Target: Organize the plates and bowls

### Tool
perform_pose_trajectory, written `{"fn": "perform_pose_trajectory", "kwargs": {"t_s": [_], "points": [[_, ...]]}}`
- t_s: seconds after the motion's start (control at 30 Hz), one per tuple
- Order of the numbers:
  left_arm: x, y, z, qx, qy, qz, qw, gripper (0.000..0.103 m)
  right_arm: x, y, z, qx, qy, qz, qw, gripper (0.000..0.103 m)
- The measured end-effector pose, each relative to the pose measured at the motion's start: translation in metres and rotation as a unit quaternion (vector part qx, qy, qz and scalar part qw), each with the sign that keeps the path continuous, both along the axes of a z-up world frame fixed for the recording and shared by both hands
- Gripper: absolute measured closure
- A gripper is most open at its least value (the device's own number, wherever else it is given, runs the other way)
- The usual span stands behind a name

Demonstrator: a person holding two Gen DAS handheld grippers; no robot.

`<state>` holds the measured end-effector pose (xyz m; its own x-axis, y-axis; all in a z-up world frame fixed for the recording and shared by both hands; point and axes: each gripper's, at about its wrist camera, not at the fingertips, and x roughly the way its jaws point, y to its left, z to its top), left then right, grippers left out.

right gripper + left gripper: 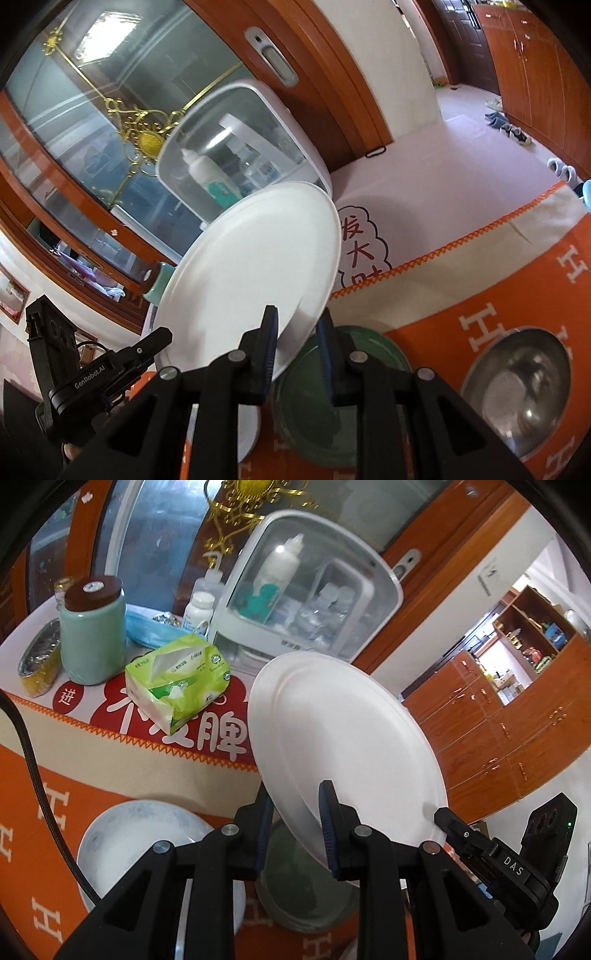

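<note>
A large white plate [343, 746] is held tilted above the table, gripped on opposite rims by both grippers. My left gripper [295, 819] is shut on its near rim; the right gripper's tip [454, 823] shows at the plate's right edge. In the right wrist view the same white plate [251, 273] sits between the fingers of my right gripper [297, 343], and the left gripper [147, 347] holds its left edge. A green plate [306, 893] lies on the table below it, also in the right wrist view [332, 398]. A white bowl [140, 845] sits left, a steel bowl [517, 387] right.
An orange tablecloth [110, 775] covers the table. At the back stand a green tissue pack [177, 683], a celadon jar [92, 638], bottles [199, 613] and a white storage box with clear lid [306, 598]. The table edge [480, 232] drops to the floor on the right.
</note>
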<state>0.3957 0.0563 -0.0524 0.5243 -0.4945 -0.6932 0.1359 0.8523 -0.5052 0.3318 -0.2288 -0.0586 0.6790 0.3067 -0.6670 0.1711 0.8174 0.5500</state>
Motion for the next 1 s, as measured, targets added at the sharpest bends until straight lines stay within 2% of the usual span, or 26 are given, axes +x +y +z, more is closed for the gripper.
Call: {"fn": "perform_pose_trajectory", "kwargs": {"t_s": [0.17, 0.57, 0.77, 1.0], "points": [[-0.035, 0.004, 0.021, -0.003, -0.013, -0.006, 0.9999, 0.081, -0.036, 0.003, 0.023, -0.007, -0.019, -0.003, 1.000, 0.083], [-0.125, 0.016, 0.057, 0.007, -0.040, -0.030, 0.9987, 0.079, -0.122, 0.008, 0.054, -0.003, -0.044, 0.005, 0.999, 0.082], [-0.178, 0.019, 0.064, 0.017, -0.046, -0.031, 0.9983, 0.078, -0.166, 0.013, 0.065, -0.016, -0.050, 0.019, 0.998, 0.082], [-0.240, 0.024, 0.067, 0.017, -0.054, -0.033, 0.9979, 0.076, -0.222, 0.022, 0.063, -0.038, -0.042, 0.036, 0.998, 0.081]]}}
